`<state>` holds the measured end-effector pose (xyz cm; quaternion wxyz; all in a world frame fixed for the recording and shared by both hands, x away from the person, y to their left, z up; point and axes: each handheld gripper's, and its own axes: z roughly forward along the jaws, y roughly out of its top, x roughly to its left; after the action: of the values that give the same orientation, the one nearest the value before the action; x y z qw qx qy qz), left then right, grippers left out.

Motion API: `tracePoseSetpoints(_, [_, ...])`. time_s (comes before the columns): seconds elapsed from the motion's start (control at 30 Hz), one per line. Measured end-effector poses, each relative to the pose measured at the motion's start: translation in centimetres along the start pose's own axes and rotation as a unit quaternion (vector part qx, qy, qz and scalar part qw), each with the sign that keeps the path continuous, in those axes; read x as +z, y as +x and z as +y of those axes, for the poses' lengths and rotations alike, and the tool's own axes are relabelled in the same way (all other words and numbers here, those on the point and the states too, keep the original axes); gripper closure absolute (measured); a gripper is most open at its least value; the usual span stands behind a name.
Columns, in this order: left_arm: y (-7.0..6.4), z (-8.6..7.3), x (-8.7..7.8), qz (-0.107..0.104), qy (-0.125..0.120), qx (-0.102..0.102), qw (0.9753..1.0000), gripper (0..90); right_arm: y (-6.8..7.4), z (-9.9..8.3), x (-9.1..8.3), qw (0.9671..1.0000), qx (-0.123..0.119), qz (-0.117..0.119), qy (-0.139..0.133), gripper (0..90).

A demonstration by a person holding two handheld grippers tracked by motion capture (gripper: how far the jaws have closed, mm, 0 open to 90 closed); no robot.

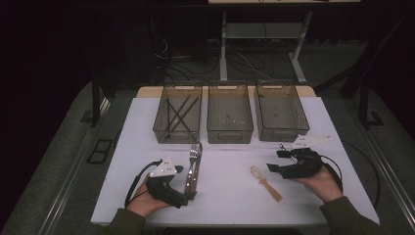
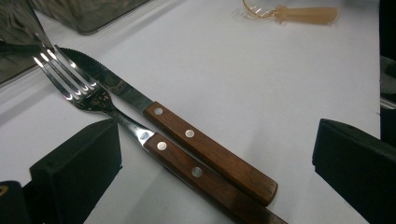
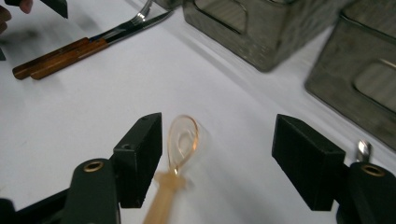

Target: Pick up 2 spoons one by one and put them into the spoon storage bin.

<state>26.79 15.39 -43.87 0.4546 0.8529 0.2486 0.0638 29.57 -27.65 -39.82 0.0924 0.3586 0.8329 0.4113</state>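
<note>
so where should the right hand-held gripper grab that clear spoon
Probably the tan handle, not the thin clear bowl. The spoon lies flat, so come from above with the open jaws either side of the handle. The right hand-held gripper already straddles the bowl end.

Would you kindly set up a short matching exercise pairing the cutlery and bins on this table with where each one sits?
Things:
1. fork
2. spoon
3. chopsticks
4. middle bin

Places:
A. inside the left bin
B. on the white table near the right gripper
C. between two other bins
D. beside a wooden-handled knife, by the left gripper

Pairs: 1-D, 2-B, 3-A, 4-C
</note>
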Motion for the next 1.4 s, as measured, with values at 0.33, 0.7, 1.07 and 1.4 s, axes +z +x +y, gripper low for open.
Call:
tracePoseSetpoints(0.33, [-0.1, 0.1, 0.1, 0.001, 0.002, 0.005, 1.0, 0.2, -1.7, -3.6, -2.8, 0.9984, 0.043, -0.033, 0.015, 35.6])
tracePoseSetpoints(0.7, [-0.1, 0.1, 0.1, -0.001, 0.001, 0.004, 1.0, 0.1, -3.8, -7.3, -4.9, 0.9937, 0.077, -0.068, 0.044, 41.7])
tracePoseSetpoints(1.07, [-0.1, 0.1, 0.3, 0.0, 0.002, 0.002, 1.0, 0.1, -4.8, -9.0, -4.9, 0.9901, 0.099, -0.07, 0.071, 47.6])
tracePoseSetpoints(1.4, [-0.2, 0.1, 0.3, -0.001, 0.002, 0.003, 1.0, 0.1, -4.4, -8.9, -4.4, 0.9903, 0.093, -0.067, 0.079, 51.3])
